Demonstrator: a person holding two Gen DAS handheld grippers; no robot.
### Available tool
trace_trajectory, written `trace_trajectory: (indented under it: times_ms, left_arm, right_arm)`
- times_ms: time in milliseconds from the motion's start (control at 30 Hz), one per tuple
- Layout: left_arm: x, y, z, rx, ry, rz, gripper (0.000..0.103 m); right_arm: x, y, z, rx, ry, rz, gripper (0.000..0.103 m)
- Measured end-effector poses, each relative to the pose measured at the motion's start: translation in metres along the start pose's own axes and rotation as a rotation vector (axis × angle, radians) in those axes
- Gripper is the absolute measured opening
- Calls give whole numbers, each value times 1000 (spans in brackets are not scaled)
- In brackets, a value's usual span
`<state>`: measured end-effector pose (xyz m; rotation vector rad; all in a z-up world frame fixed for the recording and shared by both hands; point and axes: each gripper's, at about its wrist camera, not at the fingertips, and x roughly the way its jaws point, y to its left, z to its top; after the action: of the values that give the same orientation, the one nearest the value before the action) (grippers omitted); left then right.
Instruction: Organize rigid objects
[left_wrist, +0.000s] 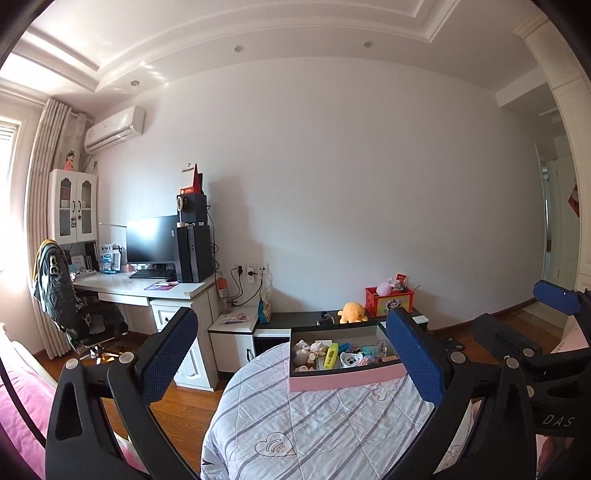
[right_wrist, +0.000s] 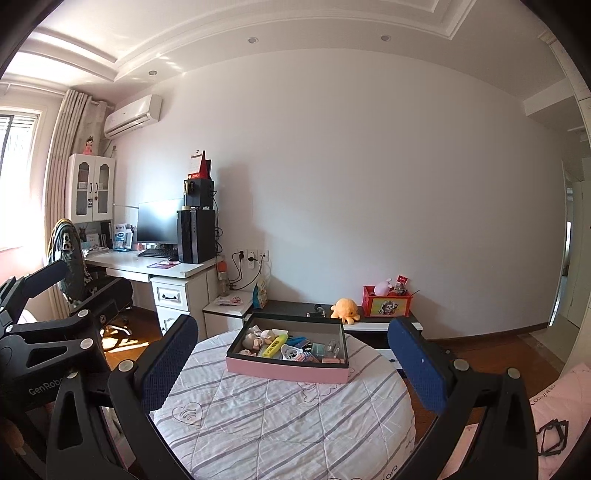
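Pink rectangular box (right_wrist: 288, 371) on quilted striped cover (right_wrist: 280, 417)

You are facing a round surface covered by a striped quilt (right_wrist: 280, 413). One pink-sided tray (right_wrist: 288, 371) of small items rests directly on it.

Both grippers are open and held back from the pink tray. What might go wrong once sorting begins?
1. The pink tray sits on a soft quilt, so pressing into it may tilt it and shift the contents.
2. The items inside lie crowded; around the yellow block, the open right gripper may nudge neighbours or catch two things.
3. The left gripper, also open, faces the same tray, so the two could collide.
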<state>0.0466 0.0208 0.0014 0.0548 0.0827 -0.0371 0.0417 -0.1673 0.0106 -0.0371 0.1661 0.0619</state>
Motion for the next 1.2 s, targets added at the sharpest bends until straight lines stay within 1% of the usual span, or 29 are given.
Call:
trace_trajectory:
  times_ms: [233, 1200]
  left_arm:
    - [-14, 6, 5, 2, -43, 12, 103]
    - [-19, 11, 3, 7, -38, 15, 103]
  right_arm:
    - [-12, 5, 2, 1, -50, 2, 103]
    - [-10, 5, -2, 4, -40, 0, 103]
